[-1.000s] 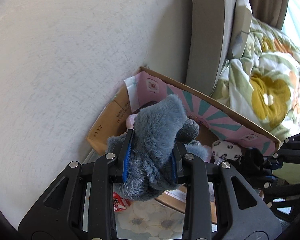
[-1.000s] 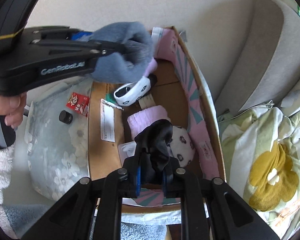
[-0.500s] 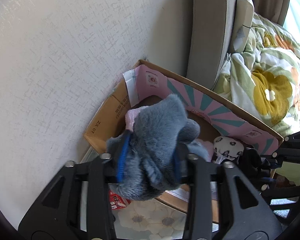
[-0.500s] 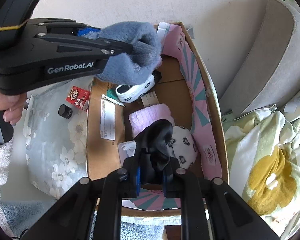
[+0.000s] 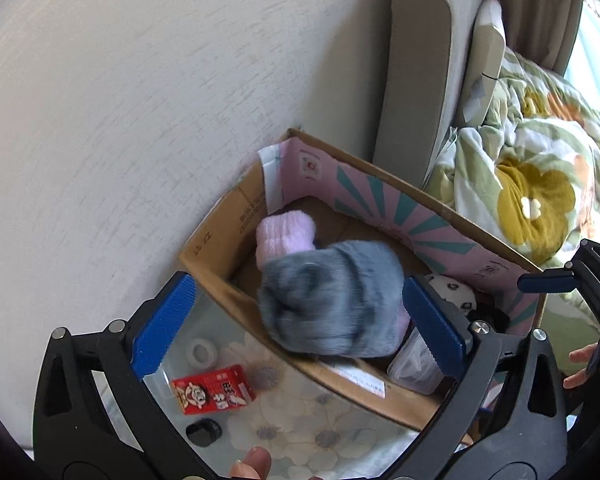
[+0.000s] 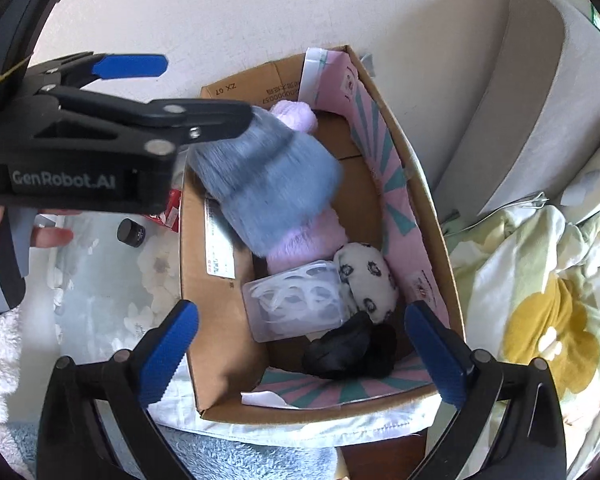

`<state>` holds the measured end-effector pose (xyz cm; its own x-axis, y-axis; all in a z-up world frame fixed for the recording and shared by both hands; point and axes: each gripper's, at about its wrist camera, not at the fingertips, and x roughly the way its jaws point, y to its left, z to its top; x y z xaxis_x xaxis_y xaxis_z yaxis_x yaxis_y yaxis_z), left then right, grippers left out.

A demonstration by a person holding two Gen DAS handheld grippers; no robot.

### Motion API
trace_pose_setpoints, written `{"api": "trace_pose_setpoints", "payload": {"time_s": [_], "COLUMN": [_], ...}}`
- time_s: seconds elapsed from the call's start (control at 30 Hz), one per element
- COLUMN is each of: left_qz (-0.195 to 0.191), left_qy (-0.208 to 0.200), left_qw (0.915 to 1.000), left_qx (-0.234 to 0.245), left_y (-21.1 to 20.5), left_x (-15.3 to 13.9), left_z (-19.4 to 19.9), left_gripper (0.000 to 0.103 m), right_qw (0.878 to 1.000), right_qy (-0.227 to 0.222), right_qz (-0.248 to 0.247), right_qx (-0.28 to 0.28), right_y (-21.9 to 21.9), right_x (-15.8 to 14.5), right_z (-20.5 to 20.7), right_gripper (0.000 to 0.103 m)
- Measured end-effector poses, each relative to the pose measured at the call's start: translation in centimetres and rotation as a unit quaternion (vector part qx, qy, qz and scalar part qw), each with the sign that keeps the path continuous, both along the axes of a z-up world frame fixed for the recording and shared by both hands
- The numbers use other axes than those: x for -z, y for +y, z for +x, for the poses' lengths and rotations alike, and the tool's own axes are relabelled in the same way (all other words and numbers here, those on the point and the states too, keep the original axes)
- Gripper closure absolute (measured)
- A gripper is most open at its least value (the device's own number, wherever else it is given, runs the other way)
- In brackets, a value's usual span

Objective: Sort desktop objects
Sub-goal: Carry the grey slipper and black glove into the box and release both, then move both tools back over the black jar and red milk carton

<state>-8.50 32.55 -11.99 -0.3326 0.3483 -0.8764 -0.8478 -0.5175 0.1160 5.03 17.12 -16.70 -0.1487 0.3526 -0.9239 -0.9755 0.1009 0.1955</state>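
My left gripper [image 5: 298, 286] is over the cardboard box [image 5: 216, 240], its jaws opening wide. The grey fuzzy plush [image 5: 332, 300] is blurred between its blue pads, and neither pad touches it. The plush [image 6: 268, 184] hangs over a pink fuzzy roll [image 6: 304, 240] inside the box [image 6: 188, 280]. My right gripper [image 6: 300, 308] is over the box's near end, and its jaws are opening too. The black cloth bundle [image 6: 348, 350] lies loose on the box floor between its pads. The left gripper [image 6: 188, 92] shows at the upper left.
The box also holds a clear plastic container [image 6: 296, 304] and a white spotted sock [image 6: 366, 276]. On the floral glass table [image 5: 300, 420] lie a red packet [image 5: 212, 388], a black cap [image 5: 204, 432] and a tape roll [image 5: 202, 350]. A wall is behind, and a bed with a floral quilt [image 5: 540, 200] is to the right.
Both grippers went from shut to wide open. The grey plush left the left pads and dropped towards the box. The black cloth fell from the right pads onto the box floor.
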Motion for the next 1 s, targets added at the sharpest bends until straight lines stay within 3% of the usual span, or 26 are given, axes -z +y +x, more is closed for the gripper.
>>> {"api": "trace_pose_setpoints", "payload": {"time_s": [0.27, 0.37, 0.5, 0.63, 0.73, 0.8, 0.87, 1.0], "left_qz": [0.031, 0.039, 0.04, 0.042, 0.062, 0.068, 0.072, 0.07], "left_qy": [-0.04, -0.073, -0.034, -0.025, -0.018, -0.019, -0.021, 0.013], "left_qw": [0.9983, 0.9965, 0.9986, 0.9985, 0.9964, 0.9952, 0.9943, 0.9912], "left_qx": [-0.028, -0.014, -0.006, -0.027, -0.054, -0.068, -0.076, -0.112], "left_y": [-3.4, -4.1, -5.3, -7.6, -10.7, -12.9, -15.1, -20.2], "left_x": [-1.5, -2.1, -3.5, -4.8, -6.3, -7.3, -8.1, -9.0], "left_z": [-0.9, -0.2, 1.4, 1.3, 0.6, 0.1, -0.2, -0.5], "left_gripper": [0.0, 0.0, 0.0, 0.0, 0.0, 0.0, 0.0, 0.0], "right_qw": [0.999, 0.998, 0.996, 0.996, 0.989, 0.986, 0.985, 0.983], "right_qy": [0.018, 0.018, 0.026, -0.005, -0.05, -0.065, -0.062, -0.055], "right_qz": [0.023, 0.044, 0.059, 0.077, 0.135, 0.147, 0.159, 0.172], "right_qx": [0.03, 0.044, 0.054, 0.054, 0.044, 0.039, 0.035, 0.032], "right_y": [-1.1, -1.3, -0.9, -0.8, -1.2, -1.1, -0.9, 0.1], "right_x": [-1.1, -2.1, -3.1, -4.6, -7.3, -8.8, -10.1, -11.3], "right_z": [-1.1, -2.0, -3.2, -4.8, -6.6, -7.7, -8.5, -10.0], "right_gripper": [0.0, 0.0, 0.0, 0.001, 0.0, 0.0, 0.0, 0.0]}}
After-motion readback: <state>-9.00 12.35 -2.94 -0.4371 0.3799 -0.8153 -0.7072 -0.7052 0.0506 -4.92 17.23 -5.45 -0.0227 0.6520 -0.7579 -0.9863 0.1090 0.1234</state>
